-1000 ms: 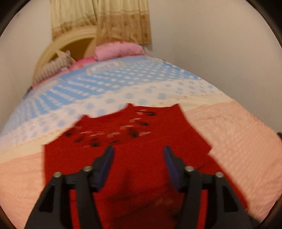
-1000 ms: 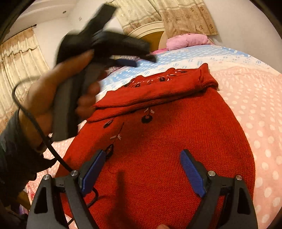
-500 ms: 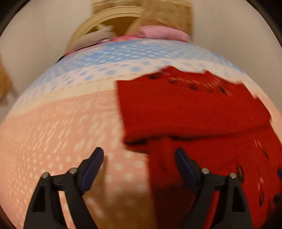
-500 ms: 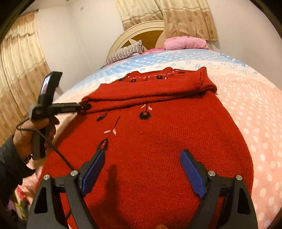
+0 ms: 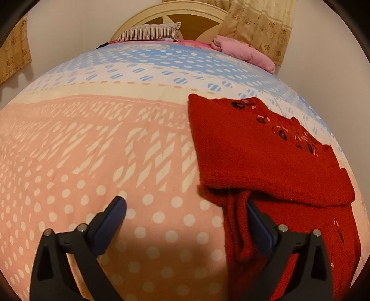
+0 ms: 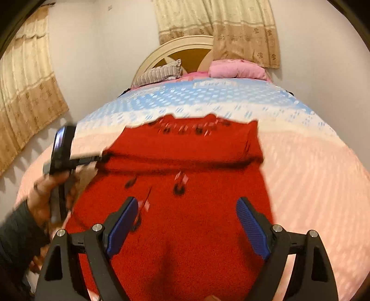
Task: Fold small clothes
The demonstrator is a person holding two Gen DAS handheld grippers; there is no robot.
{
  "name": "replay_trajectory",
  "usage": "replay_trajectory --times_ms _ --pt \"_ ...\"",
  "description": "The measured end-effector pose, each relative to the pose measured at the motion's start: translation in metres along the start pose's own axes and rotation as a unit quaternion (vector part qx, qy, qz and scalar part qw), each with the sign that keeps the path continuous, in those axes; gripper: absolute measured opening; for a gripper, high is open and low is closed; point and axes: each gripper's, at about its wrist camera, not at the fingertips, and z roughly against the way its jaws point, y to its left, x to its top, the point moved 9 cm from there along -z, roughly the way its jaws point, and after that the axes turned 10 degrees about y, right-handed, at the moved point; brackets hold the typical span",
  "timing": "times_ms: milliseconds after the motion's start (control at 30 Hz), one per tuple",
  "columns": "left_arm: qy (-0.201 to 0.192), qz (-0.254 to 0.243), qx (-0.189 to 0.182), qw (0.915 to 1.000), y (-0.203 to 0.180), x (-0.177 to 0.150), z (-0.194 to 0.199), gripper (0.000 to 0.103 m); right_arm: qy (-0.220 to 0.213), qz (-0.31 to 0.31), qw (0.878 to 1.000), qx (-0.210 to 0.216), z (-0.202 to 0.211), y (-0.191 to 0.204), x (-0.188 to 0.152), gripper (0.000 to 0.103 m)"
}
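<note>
Swung down from above the red sweater to its left edge, the left gripper opens wide astride that hem (nothing pinched), the right gripper gaping empty over the garment, half-folded on the bed.

Two wrist fisheyes, both tilted down at the bed, both facing the headboard. Our left wrist view sits low and close over the pink dotted cover at the sweater's left edge, so the garment fills only the right side of the frame. Our right wrist view looks from the foot end, a bit higher, straight along the sweater, which fills its middle; this view is motion-blurred. We also see the left gripper from outside at its left edge. Shared by both: sweater, striped pillow, pink pillow, headboard, curtain.
</note>
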Motion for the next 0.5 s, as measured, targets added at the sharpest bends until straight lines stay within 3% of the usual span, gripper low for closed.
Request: replay_trajectory --times_ms 167,300,400,467,500 --pt "0.001 0.003 -0.013 0.9999 0.002 -0.003 0.001 0.103 0.017 -0.088 0.995 0.030 -0.032 -0.048 0.052 0.087" --pt "0.001 0.010 -0.018 0.9998 0.004 -0.003 0.001 0.103 0.044 -0.121 0.991 0.025 -0.072 -0.073 0.071 0.063" --pt "0.000 0.009 -0.013 0.9999 0.004 -0.003 0.001 0.103 0.072 -0.114 0.991 0.016 -0.105 -0.077 0.075 0.059" --pt "0.001 0.007 -0.010 0.9999 0.003 -0.003 0.000 0.103 0.084 -0.107 0.991 0.021 -0.118 -0.075 0.074 0.050" --pt "0.002 0.009 -0.011 0.9999 0.004 -0.003 -0.001 0.103 0.091 -0.097 0.991 0.022 -0.124 -0.072 0.074 0.039"
